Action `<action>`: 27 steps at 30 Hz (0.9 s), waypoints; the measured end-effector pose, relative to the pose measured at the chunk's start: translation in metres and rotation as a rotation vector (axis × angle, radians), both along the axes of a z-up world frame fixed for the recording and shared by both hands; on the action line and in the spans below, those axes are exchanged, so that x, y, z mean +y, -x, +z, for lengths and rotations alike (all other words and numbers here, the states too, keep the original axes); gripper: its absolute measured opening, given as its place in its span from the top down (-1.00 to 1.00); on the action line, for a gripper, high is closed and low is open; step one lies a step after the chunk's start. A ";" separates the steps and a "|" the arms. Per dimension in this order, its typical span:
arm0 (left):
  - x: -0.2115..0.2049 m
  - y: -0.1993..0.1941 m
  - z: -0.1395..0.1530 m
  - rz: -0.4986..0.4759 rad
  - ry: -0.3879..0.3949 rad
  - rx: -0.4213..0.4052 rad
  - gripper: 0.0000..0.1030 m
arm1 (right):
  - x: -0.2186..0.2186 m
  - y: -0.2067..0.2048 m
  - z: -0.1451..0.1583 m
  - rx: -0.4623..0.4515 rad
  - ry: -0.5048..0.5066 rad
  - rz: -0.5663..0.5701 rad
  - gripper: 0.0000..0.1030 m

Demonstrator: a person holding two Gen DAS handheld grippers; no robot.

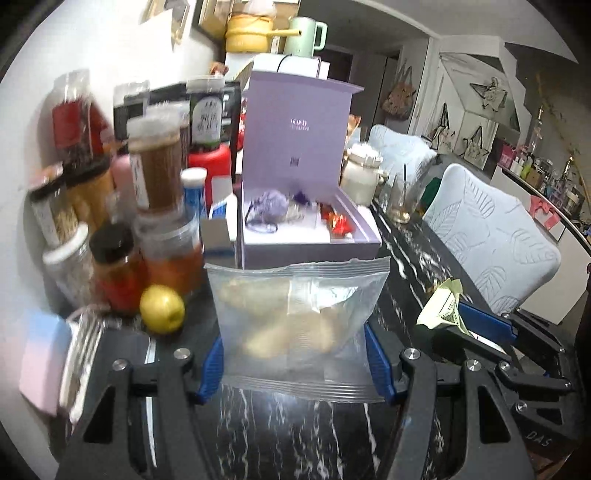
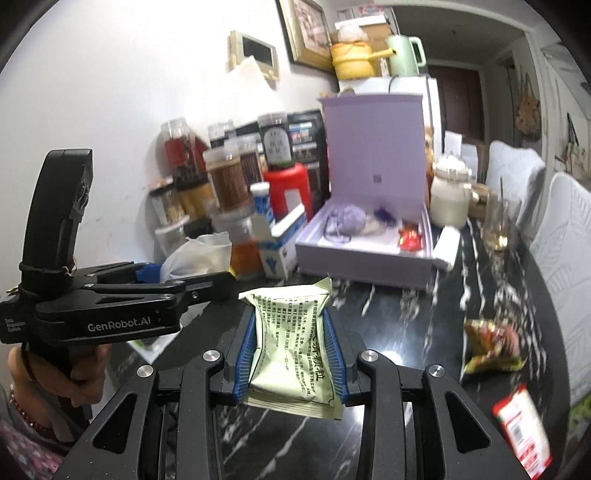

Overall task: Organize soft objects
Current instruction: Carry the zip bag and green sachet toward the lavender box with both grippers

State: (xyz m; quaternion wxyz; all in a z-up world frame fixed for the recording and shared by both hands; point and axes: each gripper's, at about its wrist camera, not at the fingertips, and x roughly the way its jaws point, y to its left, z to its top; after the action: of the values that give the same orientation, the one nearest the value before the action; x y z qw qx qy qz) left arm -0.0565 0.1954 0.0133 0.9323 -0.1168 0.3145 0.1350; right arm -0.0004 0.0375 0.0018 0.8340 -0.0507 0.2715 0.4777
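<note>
Gripping a clear zip bag (image 1: pixel 299 317) between its blue pads, the left tool (image 1: pixel 295 354) holds it above the dark marbled worktop (image 1: pixel 295 435), before an open lilac box (image 1: pixel 310 236); the right tool (image 2: pixel 291 354) pinches a pale green sachet (image 2: pixel 291 347).

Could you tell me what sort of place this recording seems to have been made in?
Most likely a lived-in home dining area: a dark marble-patterned table crowded with food jars, padded dining chairs drawn up to it, and a framed picture on the wall.
</note>
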 end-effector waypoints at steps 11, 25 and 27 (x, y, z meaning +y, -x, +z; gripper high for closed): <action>0.013 -0.039 0.043 0.003 -0.079 -0.078 -0.24 | 0.012 -0.034 0.042 -0.084 -0.048 0.001 0.32; 0.032 -0.106 0.074 -0.035 -0.091 -0.126 -0.24 | 0.023 -0.096 0.073 -0.123 -0.101 -0.032 0.32; 0.036 -0.116 0.076 -0.040 -0.094 -0.129 -0.24 | 0.027 -0.105 0.076 -0.129 -0.105 -0.031 0.32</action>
State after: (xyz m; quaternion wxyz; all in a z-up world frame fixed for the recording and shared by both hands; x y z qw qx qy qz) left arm 0.0597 0.2311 0.0892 0.9576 -0.0750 0.2495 0.1232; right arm 0.1043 0.0640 0.0780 0.8584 -0.0335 0.1927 0.4741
